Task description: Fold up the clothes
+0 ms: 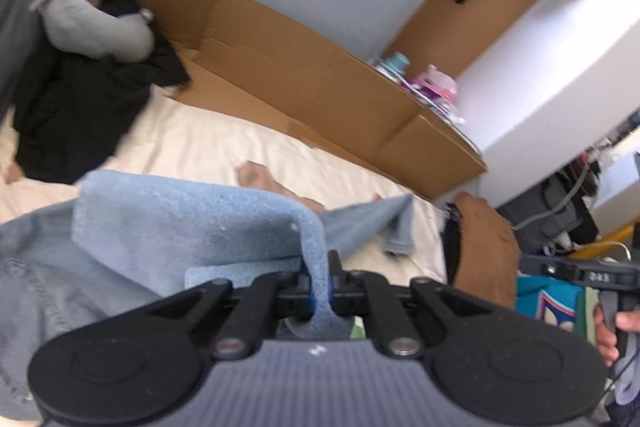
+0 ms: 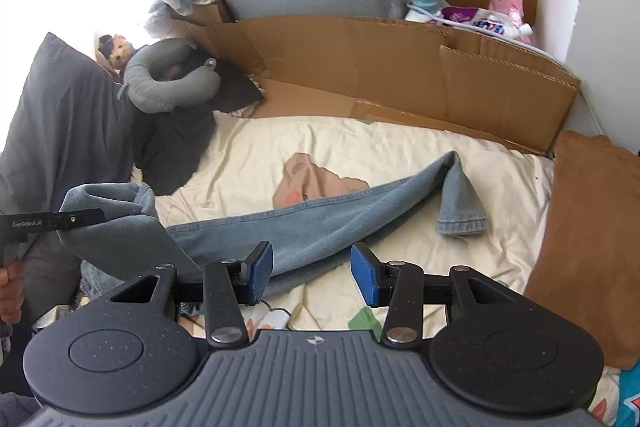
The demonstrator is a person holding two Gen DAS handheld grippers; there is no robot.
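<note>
A pair of light blue jeans [image 2: 320, 223] lies across the cream bedsheet [image 2: 400, 147], one leg stretched to the right with its hem [image 2: 462, 223] turned down. My left gripper [image 1: 320, 291] is shut on a fold of the jeans [image 1: 180, 215] and lifts the waist end; it also shows at the left of the right wrist view [image 2: 72, 219]. My right gripper [image 2: 312, 273] is open and empty, its blue pads [image 2: 260, 273] just above the jeans leg near the bed's front.
A cardboard wall [image 2: 400, 67] runs along the far side of the bed. A grey neck pillow [image 2: 168, 83] and dark clothes [image 2: 180, 143] lie at the back left. A brown cushion [image 2: 592, 235] sits at the right. Bottles [image 2: 472, 11] stand behind the cardboard.
</note>
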